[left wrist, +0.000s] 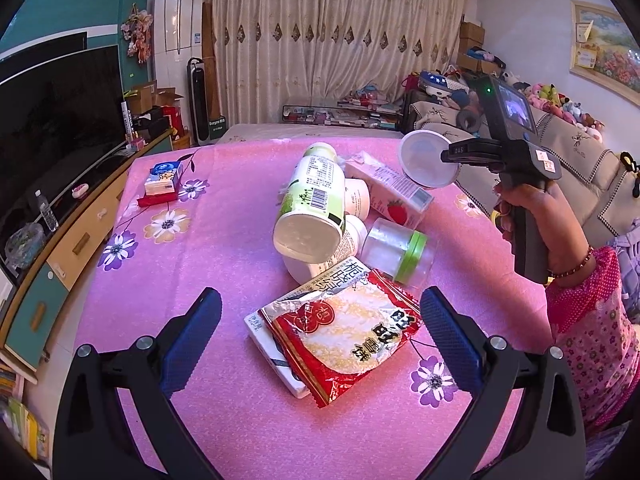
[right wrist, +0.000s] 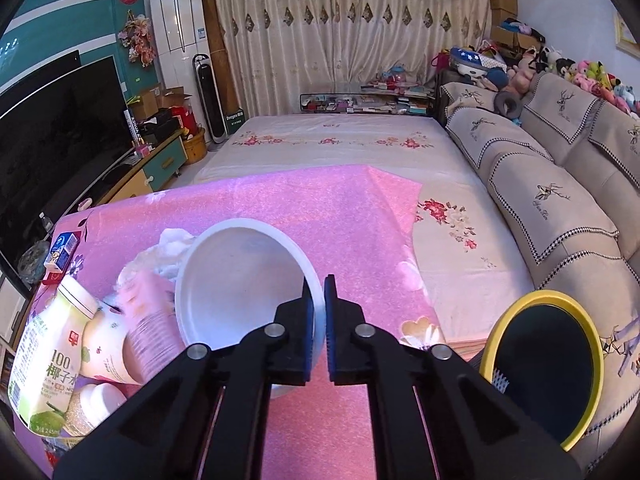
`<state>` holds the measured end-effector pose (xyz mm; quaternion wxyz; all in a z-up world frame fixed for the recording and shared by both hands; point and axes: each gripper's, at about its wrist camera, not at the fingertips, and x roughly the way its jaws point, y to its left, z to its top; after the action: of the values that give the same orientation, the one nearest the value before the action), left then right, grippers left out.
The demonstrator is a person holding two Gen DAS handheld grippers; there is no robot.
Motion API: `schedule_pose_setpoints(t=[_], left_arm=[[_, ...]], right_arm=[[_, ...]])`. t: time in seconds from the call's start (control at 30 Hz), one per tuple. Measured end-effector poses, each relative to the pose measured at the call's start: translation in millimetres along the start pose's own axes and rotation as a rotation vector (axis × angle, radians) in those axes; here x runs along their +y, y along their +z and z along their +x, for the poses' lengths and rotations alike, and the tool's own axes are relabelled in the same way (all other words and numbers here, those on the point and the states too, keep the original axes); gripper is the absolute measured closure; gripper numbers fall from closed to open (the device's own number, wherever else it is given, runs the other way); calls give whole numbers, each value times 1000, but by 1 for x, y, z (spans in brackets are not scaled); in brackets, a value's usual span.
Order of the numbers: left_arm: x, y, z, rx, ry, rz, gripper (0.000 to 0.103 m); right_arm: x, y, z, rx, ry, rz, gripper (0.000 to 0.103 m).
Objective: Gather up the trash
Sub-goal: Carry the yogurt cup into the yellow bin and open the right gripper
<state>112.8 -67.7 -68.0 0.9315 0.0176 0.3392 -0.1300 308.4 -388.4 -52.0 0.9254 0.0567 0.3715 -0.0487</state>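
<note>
Pink flowered tablecloth (left wrist: 224, 208) strewn with trash | right gripper (right wrist: 323, 320) clenched on white plastic cup (right wrist: 240, 280) rim, lifted near yellow-rimmed bin (right wrist: 540, 364) | cup looks light, thin, crushable; rim pinch suits | left gripper (left wrist: 320, 344) spread wide over snack wrapper (left wrist: 344, 336), grasping nothing
</note>
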Motion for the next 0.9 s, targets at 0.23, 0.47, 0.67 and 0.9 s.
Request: schedule_pose_setpoints(t=[0.23, 0.47, 0.67, 0.9], left_arm=[[-6, -1, 6, 13, -9, 9, 5], [-11, 2, 7, 6, -23, 22, 5], [-19, 3, 13, 15, -41, 34, 5], [-34, 7, 18, 21, -66, 54, 5]], right_arm=[[-10, -10, 4, 30, 13, 13, 98], [-52, -18, -25, -9, 5, 70, 98], [-127, -35, -48, -9, -68, 171, 98], [-215, -66, -41, 65, -175, 295, 98]])
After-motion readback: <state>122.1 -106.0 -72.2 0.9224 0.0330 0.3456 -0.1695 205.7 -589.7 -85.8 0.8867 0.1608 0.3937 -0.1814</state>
